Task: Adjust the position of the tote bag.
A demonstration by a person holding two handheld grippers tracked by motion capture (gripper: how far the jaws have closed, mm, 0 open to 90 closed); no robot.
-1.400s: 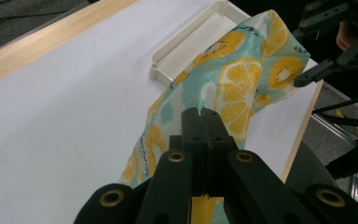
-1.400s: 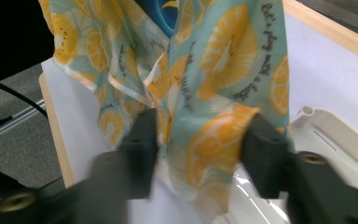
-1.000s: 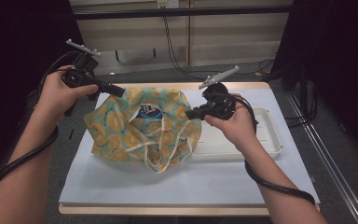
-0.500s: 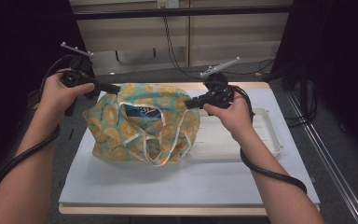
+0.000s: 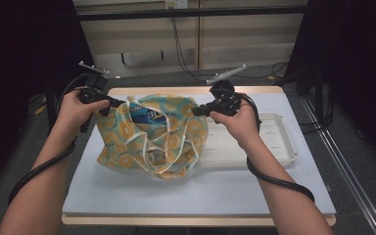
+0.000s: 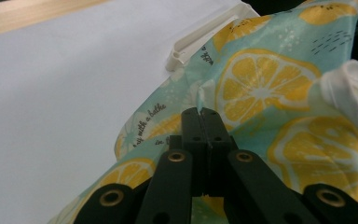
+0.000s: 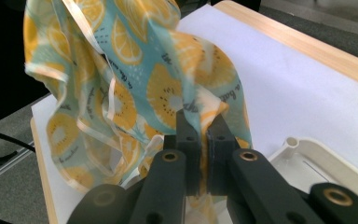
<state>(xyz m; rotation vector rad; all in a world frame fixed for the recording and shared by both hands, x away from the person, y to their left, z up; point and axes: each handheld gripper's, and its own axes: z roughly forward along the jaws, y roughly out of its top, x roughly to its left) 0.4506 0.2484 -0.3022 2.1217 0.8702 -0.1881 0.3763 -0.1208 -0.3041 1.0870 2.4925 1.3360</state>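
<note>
A cloth bag (image 5: 152,142) printed with yellow lemon slices on pale teal hangs between my two grippers over the white mat (image 5: 127,196). Its cream drawstrings (image 5: 169,142) dangle down the front. My left gripper (image 5: 118,104) is shut on the bag's left rim; in the left gripper view the jaws (image 6: 201,114) pinch the fabric (image 6: 270,84). My right gripper (image 5: 196,111) is shut on the right rim, with cloth (image 7: 135,84) pressed between the right gripper's (image 7: 200,119) jaws. The mouth is stretched open and a blue package (image 5: 144,116) shows inside.
A white plastic tray (image 5: 279,147) lies on the mat to the right of the bag; its corner (image 6: 186,46) shows behind the fabric, and the tray's rim (image 7: 317,158) sits beside my right jaws. The wooden table edge (image 5: 254,90) runs along the back. Cables trail from both grippers.
My left hand has come down and nearer, still gripping the rim. The bag's mouth is now stretched wider between the grippers, and the blue package shows more. The right hand has barely shifted.
</note>
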